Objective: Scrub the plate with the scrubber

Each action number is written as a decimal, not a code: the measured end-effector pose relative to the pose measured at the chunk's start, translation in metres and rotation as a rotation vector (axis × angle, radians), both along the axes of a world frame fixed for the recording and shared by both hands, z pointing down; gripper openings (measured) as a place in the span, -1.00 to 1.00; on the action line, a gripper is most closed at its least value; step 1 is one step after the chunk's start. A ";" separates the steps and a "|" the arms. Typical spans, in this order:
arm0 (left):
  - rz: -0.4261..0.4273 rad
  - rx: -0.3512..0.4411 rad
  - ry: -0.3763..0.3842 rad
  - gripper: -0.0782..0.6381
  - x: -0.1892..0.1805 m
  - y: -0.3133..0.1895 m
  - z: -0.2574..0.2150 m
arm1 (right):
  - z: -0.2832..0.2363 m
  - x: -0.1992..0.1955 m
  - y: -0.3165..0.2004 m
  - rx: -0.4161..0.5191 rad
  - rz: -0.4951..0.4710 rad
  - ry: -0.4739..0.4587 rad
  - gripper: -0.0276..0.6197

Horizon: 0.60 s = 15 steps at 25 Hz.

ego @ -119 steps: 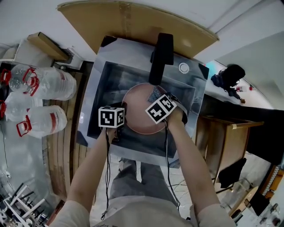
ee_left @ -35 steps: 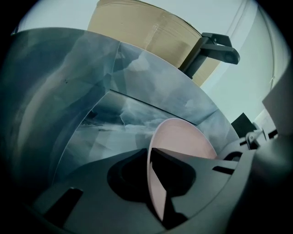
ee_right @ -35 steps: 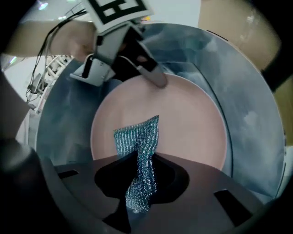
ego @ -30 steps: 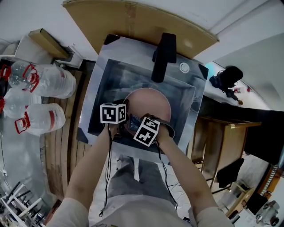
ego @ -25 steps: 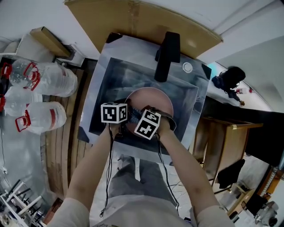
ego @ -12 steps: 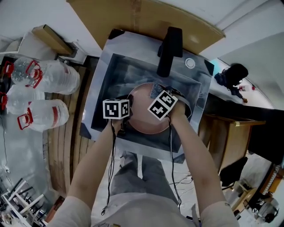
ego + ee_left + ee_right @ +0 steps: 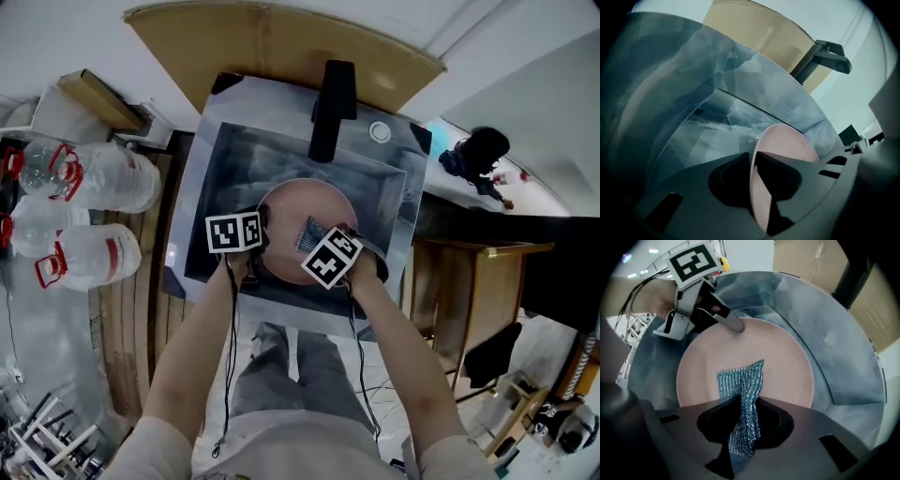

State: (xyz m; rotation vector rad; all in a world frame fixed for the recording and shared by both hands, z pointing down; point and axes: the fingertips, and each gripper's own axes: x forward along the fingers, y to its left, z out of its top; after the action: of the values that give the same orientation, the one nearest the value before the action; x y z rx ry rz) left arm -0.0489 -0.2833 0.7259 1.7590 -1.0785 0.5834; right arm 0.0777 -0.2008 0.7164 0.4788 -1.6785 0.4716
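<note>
- Left gripper (image 7: 753,161) straddles the left rim of the pink plate (image 7: 783,362). Its jaws have just been easing apart, yet both pads look to touch the rim, one on each face.
- Right gripper (image 7: 743,401) points down over the plate and pinches the teal mesh scrubber (image 7: 740,378) between its closed jaws.
- The scrubber's free end spreads against the plate's face, near its middle.
- The plate sits in the steel sink (image 7: 225,159), around the middle of the basin and somewhat nearer its front wall.
- A black faucet (image 7: 328,108) rises at the sink's back edge and reaches over the basin.
</note>
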 end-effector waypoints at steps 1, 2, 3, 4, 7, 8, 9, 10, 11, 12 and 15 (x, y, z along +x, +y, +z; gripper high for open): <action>0.003 0.003 -0.002 -0.60 0.001 0.000 0.000 | -0.001 -0.011 0.007 -0.005 0.008 -0.034 -0.60; 0.008 0.010 -0.005 -0.59 0.002 0.000 0.000 | -0.002 -0.022 0.013 -0.010 0.014 -0.064 -0.60; 0.014 0.019 -0.010 -0.59 0.003 -0.001 -0.001 | -0.002 -0.033 0.017 -0.013 0.015 -0.092 -0.60; 0.018 0.026 -0.013 -0.58 0.003 -0.001 -0.001 | -0.003 -0.045 0.019 -0.015 0.014 -0.120 -0.59; 0.010 0.019 -0.013 -0.57 0.002 -0.001 -0.001 | -0.003 -0.073 0.017 -0.027 0.050 -0.211 -0.58; 0.011 0.008 -0.017 -0.56 0.001 0.000 -0.001 | -0.004 -0.078 0.014 -0.026 0.080 -0.239 -0.58; 0.019 0.001 -0.028 -0.55 -0.001 0.002 -0.001 | -0.006 -0.080 0.009 -0.015 0.120 -0.265 -0.57; 0.030 0.001 -0.041 -0.50 -0.002 0.003 -0.002 | -0.010 -0.080 0.003 0.006 0.169 -0.292 -0.57; 0.035 0.010 -0.044 -0.41 -0.003 0.002 -0.005 | -0.014 -0.077 -0.004 0.035 0.223 -0.316 -0.58; 0.031 0.025 -0.035 -0.36 -0.003 0.001 -0.010 | -0.019 -0.073 -0.010 0.068 0.272 -0.336 -0.58; -0.004 0.083 0.020 -0.32 -0.001 -0.006 -0.035 | -0.037 -0.057 -0.023 0.178 0.355 -0.359 -0.58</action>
State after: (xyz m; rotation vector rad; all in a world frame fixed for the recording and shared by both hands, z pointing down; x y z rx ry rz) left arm -0.0500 -0.2895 0.6910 1.8300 -1.1066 0.5241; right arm 0.0210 -0.2238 0.6797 0.8716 -1.9990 0.7015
